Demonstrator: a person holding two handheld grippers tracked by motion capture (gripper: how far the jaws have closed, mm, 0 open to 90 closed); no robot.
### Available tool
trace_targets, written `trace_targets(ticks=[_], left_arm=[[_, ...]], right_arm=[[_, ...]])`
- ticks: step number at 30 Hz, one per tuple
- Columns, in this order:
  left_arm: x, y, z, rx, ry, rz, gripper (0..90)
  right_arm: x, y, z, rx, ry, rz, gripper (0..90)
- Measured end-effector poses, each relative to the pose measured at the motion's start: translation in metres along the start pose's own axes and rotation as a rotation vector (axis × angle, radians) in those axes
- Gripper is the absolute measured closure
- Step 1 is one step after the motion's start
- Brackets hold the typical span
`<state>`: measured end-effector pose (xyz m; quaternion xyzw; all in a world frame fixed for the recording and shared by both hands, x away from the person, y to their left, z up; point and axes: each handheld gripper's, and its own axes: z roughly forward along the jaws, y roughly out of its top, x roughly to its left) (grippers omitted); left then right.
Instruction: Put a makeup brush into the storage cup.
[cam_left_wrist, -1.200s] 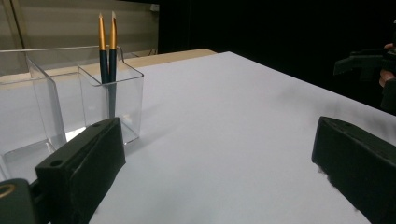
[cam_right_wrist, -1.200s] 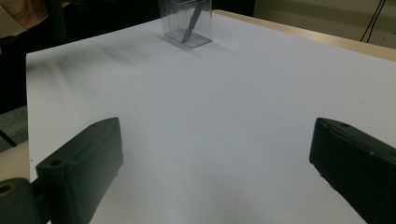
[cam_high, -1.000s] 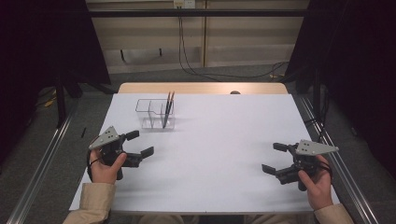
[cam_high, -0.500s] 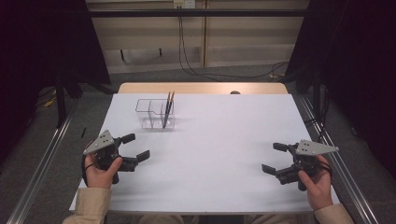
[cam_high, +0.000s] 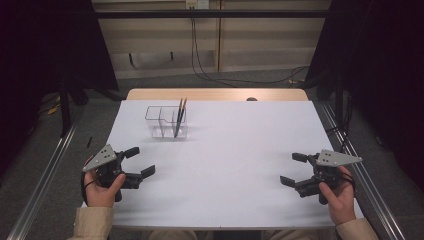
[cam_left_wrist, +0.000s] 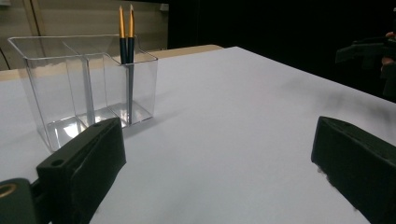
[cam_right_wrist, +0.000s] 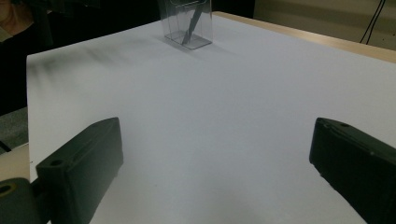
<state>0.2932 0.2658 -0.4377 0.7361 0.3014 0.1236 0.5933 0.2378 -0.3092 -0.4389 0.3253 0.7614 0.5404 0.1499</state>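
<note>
Clear plastic organizer (cam_high: 166, 121) holding two slim pencils (cam_high: 178, 116), matte white table (cam_high: 235, 150), left gripper (cam_high: 136, 162) and right gripper (cam_high: 294, 169) jaws wide

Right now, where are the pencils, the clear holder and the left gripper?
pencils (cam_left_wrist: 125, 46), left gripper view, on the dark shafts.
holder (cam_high: 156, 121), high view, on its front wall.
left gripper (cam_high: 140, 161), high view, between its fingertips.

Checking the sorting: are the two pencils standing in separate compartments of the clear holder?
No, both pencils stand together in one end compartment of the clear holder.
</note>
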Motion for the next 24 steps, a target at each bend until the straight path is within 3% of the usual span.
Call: trace_targets(ticks=[8, 24], left_arm=[[-0.0027, -0.0035, -0.0058, 0.021, 0.000, 0.006, 3.3], [-0.0015, -0.0041, -0.0062, 0.005, -0.001, 0.000, 3.8]], right_arm=[[-0.0003, 0.0012, 0.0017, -0.008, -0.001, -0.001, 2.2], [-0.0023, -0.0028, -0.0011, -0.013, -0.021, 0.002, 2.1]])
